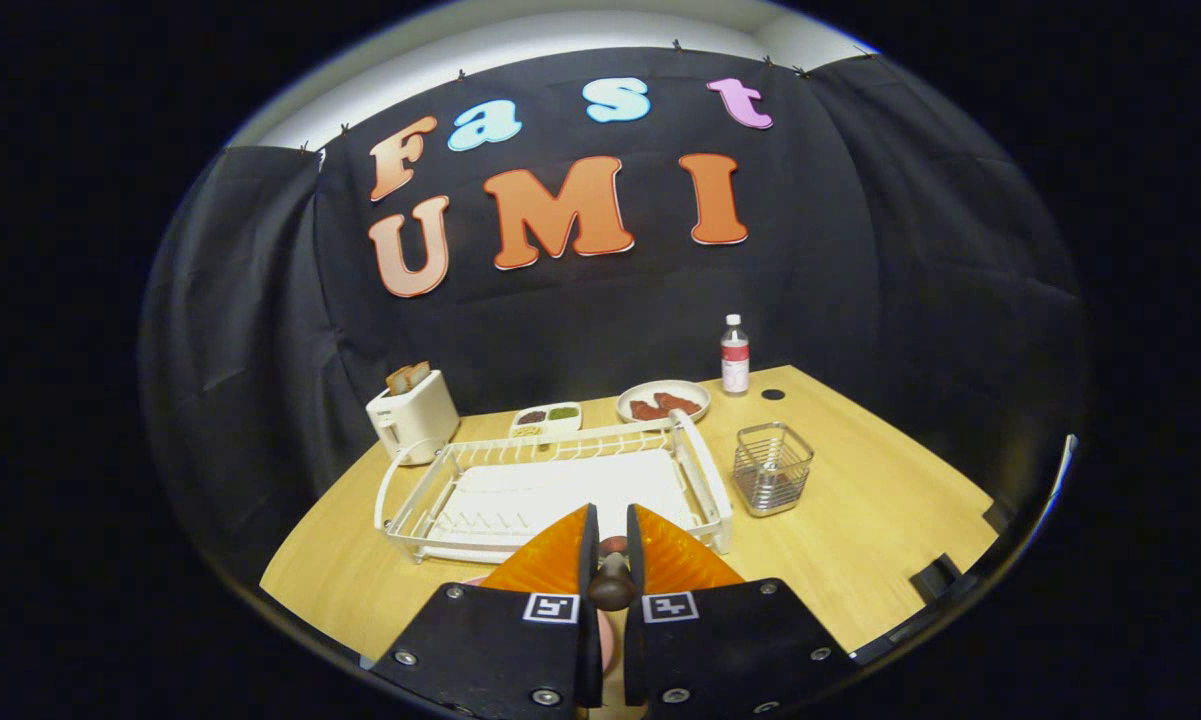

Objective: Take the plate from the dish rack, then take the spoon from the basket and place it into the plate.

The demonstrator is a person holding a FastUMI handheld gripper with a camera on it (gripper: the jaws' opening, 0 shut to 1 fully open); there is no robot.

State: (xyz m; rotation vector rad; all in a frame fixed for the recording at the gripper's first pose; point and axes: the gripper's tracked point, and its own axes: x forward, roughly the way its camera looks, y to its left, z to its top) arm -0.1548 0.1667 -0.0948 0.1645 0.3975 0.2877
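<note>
The gripper was pinching a dark spoon, whose handle end stood clamped between both fingers; a pink plate showed in part below the fingers, on the wooden table; the white dish rack lay just beyond the fingertips; the wire basket stood just beside the rack's right end; further back were a toaster with bread, a divided tray, a bowl of red pieces, and a bottle.
</note>
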